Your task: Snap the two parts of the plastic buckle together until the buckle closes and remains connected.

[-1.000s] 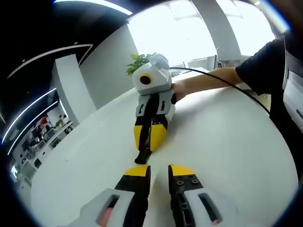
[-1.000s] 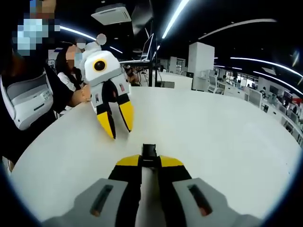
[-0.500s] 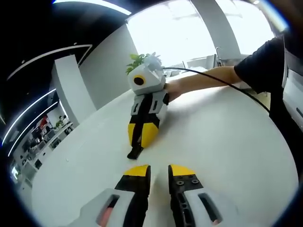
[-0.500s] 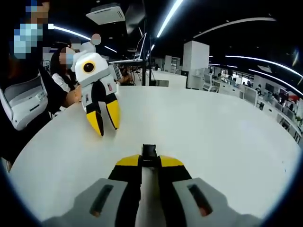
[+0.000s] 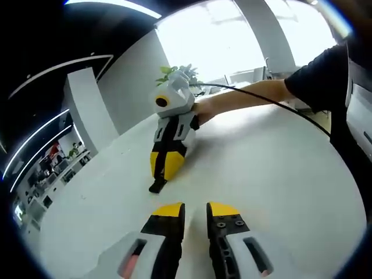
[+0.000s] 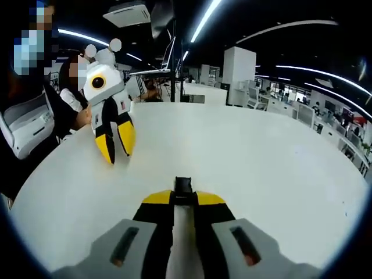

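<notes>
Right hand-held gripper (image 6: 183, 199): yellow-tipped jaws clenched on a black buckle part (image 6: 183, 185), which jutted out past the tips above the white counter (image 6: 261, 168). The same hand-held gripper appeared in the left gripper view (image 5: 165, 165), tilted down toward the counter (image 5: 279, 174), the buckle part (image 5: 157, 186) at its tip, a person's hand (image 5: 204, 108) on its far end with a black cable (image 5: 279, 102) trailing right.

Left hand-held gripper (image 5: 195, 208): jaws released, slightly parted, nothing between them, near the counter edge. Seen from the right gripper view (image 6: 114, 145), it hung tips-down at far left, well apart from the buckle part.

A green plant (image 5: 168, 72) stood behind, at the far side.
</notes>
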`<state>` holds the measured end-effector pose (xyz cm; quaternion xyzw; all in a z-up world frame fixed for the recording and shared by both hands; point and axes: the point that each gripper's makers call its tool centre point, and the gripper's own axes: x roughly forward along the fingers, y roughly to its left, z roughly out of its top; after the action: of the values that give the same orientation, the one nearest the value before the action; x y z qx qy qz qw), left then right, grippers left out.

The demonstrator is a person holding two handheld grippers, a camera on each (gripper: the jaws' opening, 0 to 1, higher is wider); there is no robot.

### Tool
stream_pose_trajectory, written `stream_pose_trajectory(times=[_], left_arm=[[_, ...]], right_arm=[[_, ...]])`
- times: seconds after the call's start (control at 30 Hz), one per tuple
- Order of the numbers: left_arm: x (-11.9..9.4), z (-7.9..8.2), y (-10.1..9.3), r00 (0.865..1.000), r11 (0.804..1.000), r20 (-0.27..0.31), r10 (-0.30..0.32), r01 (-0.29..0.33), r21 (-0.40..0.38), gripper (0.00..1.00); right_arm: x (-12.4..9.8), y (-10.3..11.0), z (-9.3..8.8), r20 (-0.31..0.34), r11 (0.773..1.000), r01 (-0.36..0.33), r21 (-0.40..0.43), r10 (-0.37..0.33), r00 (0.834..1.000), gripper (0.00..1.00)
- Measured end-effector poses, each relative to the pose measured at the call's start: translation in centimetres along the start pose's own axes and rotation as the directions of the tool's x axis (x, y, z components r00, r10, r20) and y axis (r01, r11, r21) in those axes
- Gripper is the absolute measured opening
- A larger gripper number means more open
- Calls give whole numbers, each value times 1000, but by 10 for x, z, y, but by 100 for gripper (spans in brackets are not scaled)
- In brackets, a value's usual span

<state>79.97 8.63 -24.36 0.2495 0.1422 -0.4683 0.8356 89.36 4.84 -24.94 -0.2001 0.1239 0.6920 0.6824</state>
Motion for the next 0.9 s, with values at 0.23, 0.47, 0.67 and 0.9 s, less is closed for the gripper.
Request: stream_pose_trajectory(times=[0.23, 0.47, 0.67, 0.9], left_arm=[[-1, 0, 1, 1000, 1000, 2, 4, -4, -1, 14], [-2, 0, 0, 1000, 1000, 4, 6, -6, 1, 14], [-2, 0, 0, 1000, 1000, 3, 8, -8, 4, 14], [-3, 1, 1, 1000, 1000, 3, 9, -9, 3, 14]], right_arm=[[1, -3, -1, -3, 1000, 1, 1, -1, 1000, 12], [2, -5, -1, -9, 1000, 10, -6, -11, 1000, 12], [1, -9, -2, -12, 1000, 22, -4, -22, 1000, 12], [1, -10, -2, -11, 1000, 29, 0, -29, 1000, 12]])
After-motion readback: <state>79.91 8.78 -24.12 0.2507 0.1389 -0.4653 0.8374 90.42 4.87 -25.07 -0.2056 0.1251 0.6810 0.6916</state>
